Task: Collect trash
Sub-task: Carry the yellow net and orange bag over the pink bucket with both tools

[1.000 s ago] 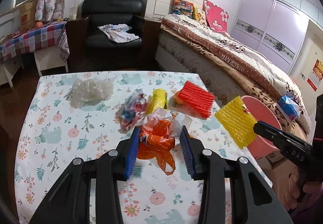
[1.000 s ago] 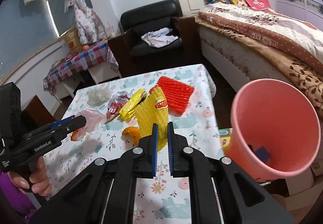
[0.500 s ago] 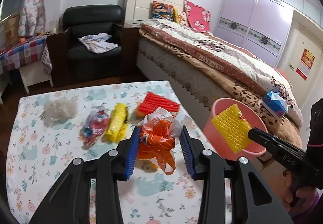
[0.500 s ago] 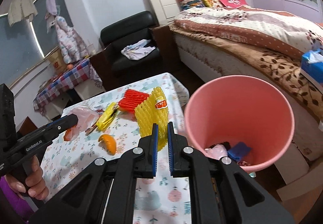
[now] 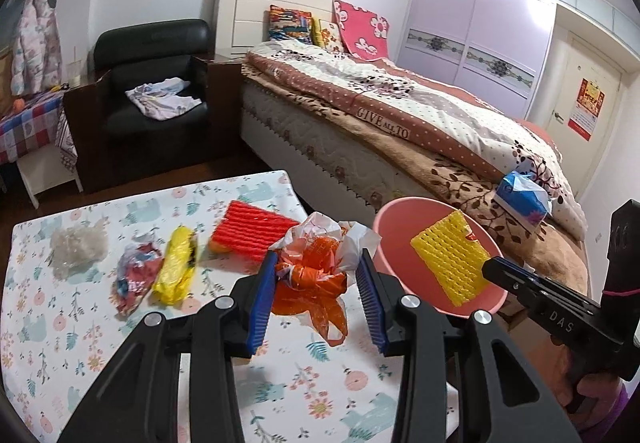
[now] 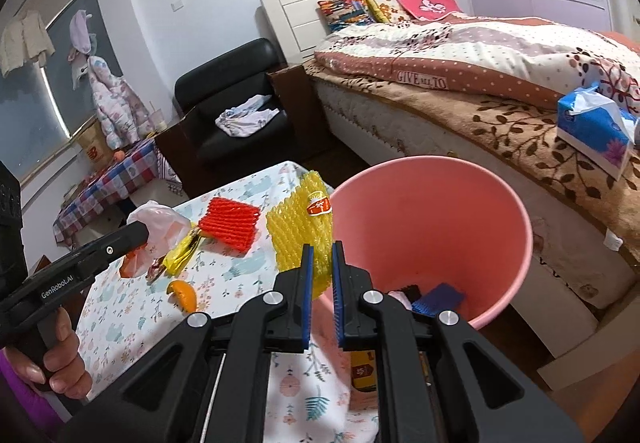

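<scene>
Right now, as I see it from beside the table:

Right gripper (image 6: 320, 275): fingers pinched narrow on the lower edge of the yellow foam net (image 6: 300, 231), which stands up from the tips and hangs at the rim of the pink bin (image 6: 516, 219), partly over its mouth.

Left gripper (image 5: 316, 295): fingers set fairly wide, pressing in on both sides of the crumpled orange-and-white plastic bag (image 5: 316, 267), held above the floral tablecloth (image 5: 80, 343) near its bin-side edge.

Foam net, handling: looks feather-light, springy and squashy; an edge pinch seems enough, and it should drop freely once let go, though it may catch on the ridged pads.

Plastic bag, handling: limp, slick, nearly weightless; best taken around the bunched middle, since the loose tail dangles and could slip out.

Left on the cloth: red foam net (image 5: 252, 231), yellow wrapper (image 5: 176, 271), coloured wrapper (image 5: 132, 279), clear crumpled plastic (image 5: 78, 249), orange peel (image 6: 184, 295).

Bin contents: a few scraps at the bottom, too hidden to name.
</scene>
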